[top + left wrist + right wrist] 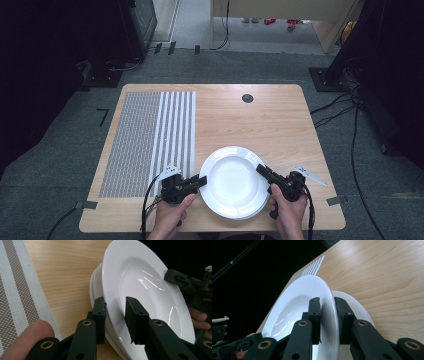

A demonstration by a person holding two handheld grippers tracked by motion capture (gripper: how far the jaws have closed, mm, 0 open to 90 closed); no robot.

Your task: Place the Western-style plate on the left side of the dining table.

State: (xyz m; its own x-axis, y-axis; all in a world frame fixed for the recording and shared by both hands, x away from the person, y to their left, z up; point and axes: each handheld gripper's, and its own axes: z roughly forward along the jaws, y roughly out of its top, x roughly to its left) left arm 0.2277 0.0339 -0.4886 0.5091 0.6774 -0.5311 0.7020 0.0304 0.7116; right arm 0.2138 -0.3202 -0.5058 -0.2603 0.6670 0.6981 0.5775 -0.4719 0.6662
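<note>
We have a stack of white plates near the front edge of the wooden tabletop (280, 115), just right of the striped placemat (150, 140), and we are working on the top plate (234, 180) from both sides at once. Our left claw (201, 181) comes in at the plate's left rim. In the left gripper view its jaws straddle that rim with a gap still showing on the inner side, so we judge it spread around the edge, not yet biting. Our right claw (260, 169) sits at the opposite rim, and in the right gripper view its two jaws press against either face of the top plate's edge, one above and one slipped beneath, pinching it.

Taking opposite rims looks to us like a way to keep a wide, smooth dish level and stop it swinging from a single pinch. The lower plate (358, 306) shows just behind the gripped rim, so the under-jaw seems wedged between the two dishes to part them. Glazed ware is slick, so a shallow bite could slip
</note>
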